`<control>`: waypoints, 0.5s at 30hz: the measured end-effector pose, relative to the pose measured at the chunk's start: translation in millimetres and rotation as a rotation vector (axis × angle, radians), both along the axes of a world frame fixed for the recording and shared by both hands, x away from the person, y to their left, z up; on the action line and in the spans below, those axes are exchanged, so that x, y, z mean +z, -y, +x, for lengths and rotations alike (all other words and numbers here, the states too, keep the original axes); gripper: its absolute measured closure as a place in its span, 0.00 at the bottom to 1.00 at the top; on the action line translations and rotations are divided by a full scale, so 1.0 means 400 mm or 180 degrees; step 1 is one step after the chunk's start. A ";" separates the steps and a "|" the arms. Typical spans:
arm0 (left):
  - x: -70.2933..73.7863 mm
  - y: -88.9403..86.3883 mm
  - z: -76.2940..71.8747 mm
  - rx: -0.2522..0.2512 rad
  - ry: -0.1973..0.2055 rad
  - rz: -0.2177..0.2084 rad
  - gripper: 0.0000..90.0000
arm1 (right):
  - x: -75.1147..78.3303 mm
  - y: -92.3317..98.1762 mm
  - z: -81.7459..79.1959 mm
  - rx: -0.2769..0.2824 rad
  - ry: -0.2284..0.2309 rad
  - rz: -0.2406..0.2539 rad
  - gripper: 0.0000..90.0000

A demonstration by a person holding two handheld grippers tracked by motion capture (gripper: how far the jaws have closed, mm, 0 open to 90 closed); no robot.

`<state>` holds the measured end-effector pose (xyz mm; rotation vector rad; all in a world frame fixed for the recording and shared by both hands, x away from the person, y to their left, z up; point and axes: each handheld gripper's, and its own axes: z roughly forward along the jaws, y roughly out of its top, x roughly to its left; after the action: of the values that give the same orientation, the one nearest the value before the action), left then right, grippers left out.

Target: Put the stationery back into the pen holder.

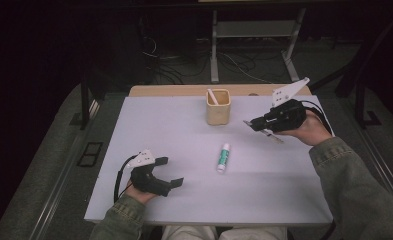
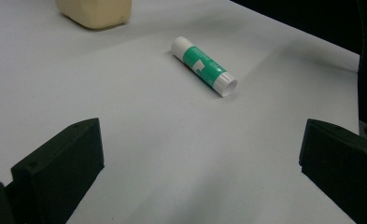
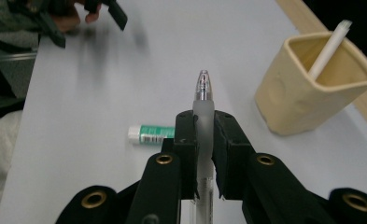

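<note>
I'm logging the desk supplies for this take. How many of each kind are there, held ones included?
Pens: 1, the pen held in the right tongs
Glue sticks: 1, the glue stick
Cups: 1, the cup
White sticks in the cup: 1, the white stick
Total: 4

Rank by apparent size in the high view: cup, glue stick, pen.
1. The beige cup, clearly the largest.
2. The glue stick on the table.
3. The pen in the right tool; mostly hidden by the tool, so its place against the glue stick is unsure.
</note>
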<state>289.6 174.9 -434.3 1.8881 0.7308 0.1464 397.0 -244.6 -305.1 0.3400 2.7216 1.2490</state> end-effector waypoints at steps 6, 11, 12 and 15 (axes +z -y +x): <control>0.001 -0.001 0.000 -0.0001 0.0005 -0.0006 0.00 | 0.024 -0.017 0.023 -0.0077 0.0044 0.0073 0.89; 0.001 0.000 -0.001 -0.0002 0.0004 -0.0016 0.00 | 0.034 -0.031 0.041 -0.0119 0.0043 0.0111 0.89; 0.001 0.000 -0.001 -0.0004 0.0005 -0.0016 0.00 | 0.035 -0.034 0.047 -0.0115 0.0054 0.0114 0.89; 0.002 -0.001 -0.002 -0.0007 0.0005 -0.0022 0.00 | 0.039 -0.043 0.060 -0.0149 0.0061 0.0131 0.89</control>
<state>288.8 175.1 -433.4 1.8820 0.7272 0.1437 421.0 -227.3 -289.7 0.3919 2.6591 1.2906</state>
